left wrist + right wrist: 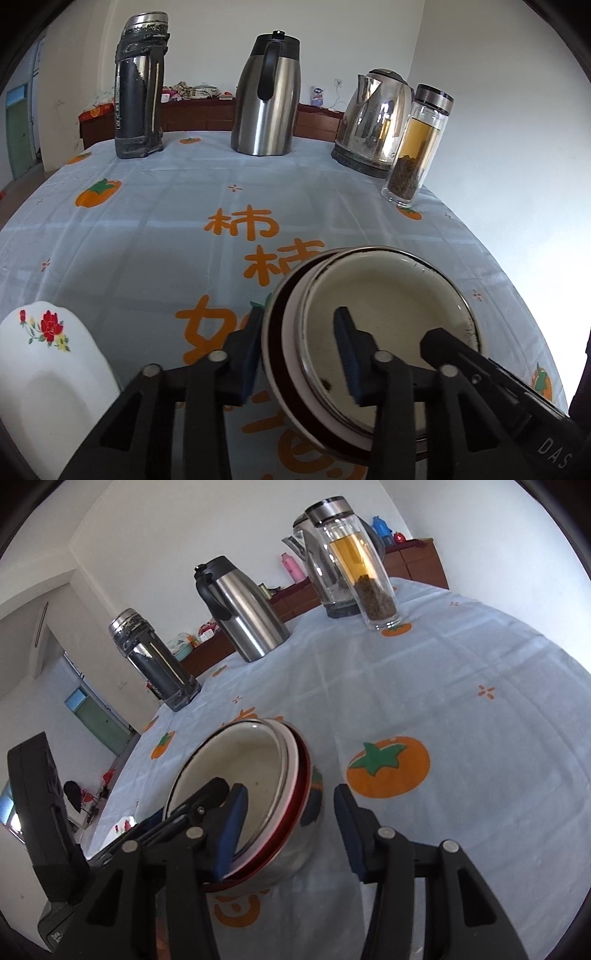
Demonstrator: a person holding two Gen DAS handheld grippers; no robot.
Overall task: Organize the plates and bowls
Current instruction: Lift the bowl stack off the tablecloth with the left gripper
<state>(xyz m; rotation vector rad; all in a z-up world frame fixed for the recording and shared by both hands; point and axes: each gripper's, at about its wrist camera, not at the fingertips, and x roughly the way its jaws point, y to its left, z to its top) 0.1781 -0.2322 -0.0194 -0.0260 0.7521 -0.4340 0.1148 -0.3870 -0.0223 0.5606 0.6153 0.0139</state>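
Nearest us on the worktop [147,229], our left gripper [301,350] straddles the near-left rim of the stacked bowls [384,317], one pad outside the wall and one inside; whether its jaws actually press we cannot tell. Our right gripper [288,825] straddles the opposite rim, its right pad plainly clear of the metal wall, so we count those jaws open. Just left sits a white flowered plate [48,369]. Farther back stand a glass tea bottle [417,147], an electric kettle [373,129], a steel carafe [266,99] and a dark flask [138,88].
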